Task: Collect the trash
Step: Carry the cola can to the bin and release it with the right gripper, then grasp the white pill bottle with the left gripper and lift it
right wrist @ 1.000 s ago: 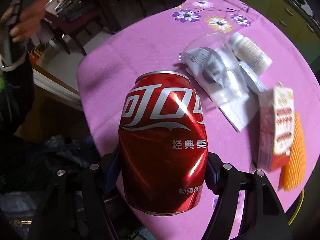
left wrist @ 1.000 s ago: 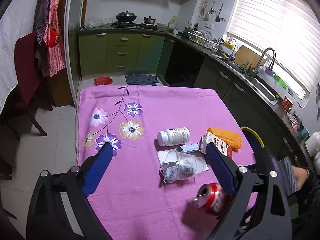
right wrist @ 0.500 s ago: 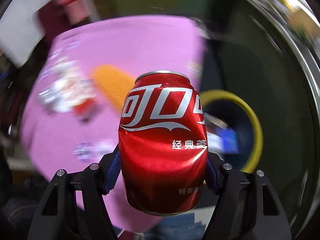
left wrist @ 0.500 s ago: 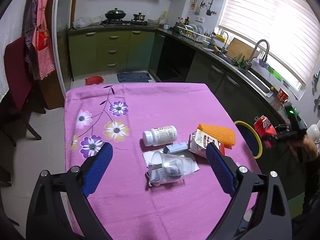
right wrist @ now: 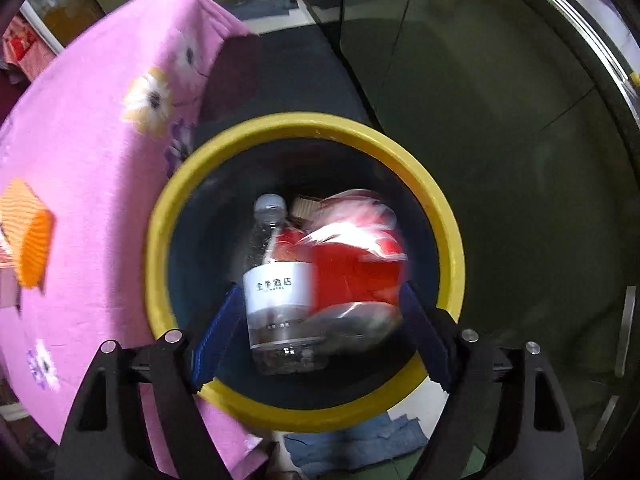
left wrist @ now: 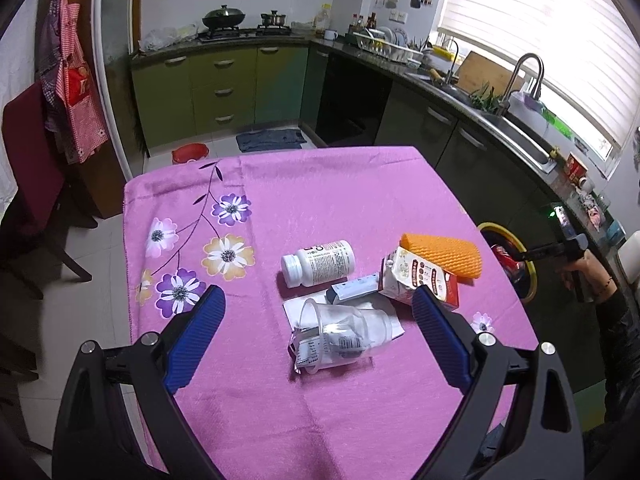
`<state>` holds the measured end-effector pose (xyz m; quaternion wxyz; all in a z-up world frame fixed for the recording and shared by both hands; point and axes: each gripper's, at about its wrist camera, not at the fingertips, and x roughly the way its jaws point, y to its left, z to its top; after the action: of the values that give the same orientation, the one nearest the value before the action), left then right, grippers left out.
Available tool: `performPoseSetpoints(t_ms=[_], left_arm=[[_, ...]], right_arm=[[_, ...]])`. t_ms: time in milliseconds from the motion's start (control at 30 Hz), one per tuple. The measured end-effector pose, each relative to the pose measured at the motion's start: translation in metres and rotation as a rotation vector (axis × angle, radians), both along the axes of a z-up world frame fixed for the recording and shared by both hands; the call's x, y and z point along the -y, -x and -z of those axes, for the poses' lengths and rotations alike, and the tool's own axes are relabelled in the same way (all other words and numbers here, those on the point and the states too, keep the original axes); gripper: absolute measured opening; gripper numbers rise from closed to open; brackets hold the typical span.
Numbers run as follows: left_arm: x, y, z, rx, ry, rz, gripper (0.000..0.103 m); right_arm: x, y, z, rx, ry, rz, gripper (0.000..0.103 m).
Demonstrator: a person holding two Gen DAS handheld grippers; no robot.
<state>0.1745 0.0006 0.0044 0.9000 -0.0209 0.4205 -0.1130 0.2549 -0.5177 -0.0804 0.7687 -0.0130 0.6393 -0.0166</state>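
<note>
Left gripper [left wrist: 316, 332], fingers apart, hovers over table litter: plastic cup [left wrist: 344, 336], pill bottle [left wrist: 318, 262], carton [left wrist: 420, 280]. Right gripper [right wrist: 320, 332], jaws just opening, drops the blurred red can [right wrist: 356, 256] into the yellow-rimmed bin [right wrist: 448, 232]; it could bounce off the water bottle [right wrist: 276, 280].

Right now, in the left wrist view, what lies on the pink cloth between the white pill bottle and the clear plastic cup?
A small blue-and-silver tube lies between the white pill bottle and the clear plastic cup, beside white paper under the cup; left wrist view shows it.
</note>
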Motion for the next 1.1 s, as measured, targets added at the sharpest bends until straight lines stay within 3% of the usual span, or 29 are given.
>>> performPoseSetpoints(t_ms=[200,367,500,633,800,1100], left_arm=[[0.009,-0.029,0.018,-0.092,0.054,0.000,0.091],[0.030,-0.077,0.052,-0.244,0.110,-0.053,0.092],[0.045,-0.115,0.084,-0.346,0.055,-0.123,0.092],[0.052,-0.135,0.096,-0.354,-0.015,-0.184,0.092],[0.054,-0.149,0.110,-0.381,-0.044,-0.235,0.092],[0.061,-0.155,0.131,-0.441,-0.083,-0.239,0.092]], right_arm=[[-0.031,0.015,-0.022,0.049,0.006,-0.055,0.082],[-0.046,0.039,-0.036,0.067,-0.010,-0.113,0.082],[-0.072,0.047,-0.032,0.067,-0.023,-0.167,0.082],[-0.086,0.055,-0.028,0.061,-0.041,-0.210,0.083],[-0.087,0.060,-0.025,0.062,-0.063,-0.223,0.083],[-0.078,0.061,-0.020,0.061,-0.087,-0.225,0.084]])
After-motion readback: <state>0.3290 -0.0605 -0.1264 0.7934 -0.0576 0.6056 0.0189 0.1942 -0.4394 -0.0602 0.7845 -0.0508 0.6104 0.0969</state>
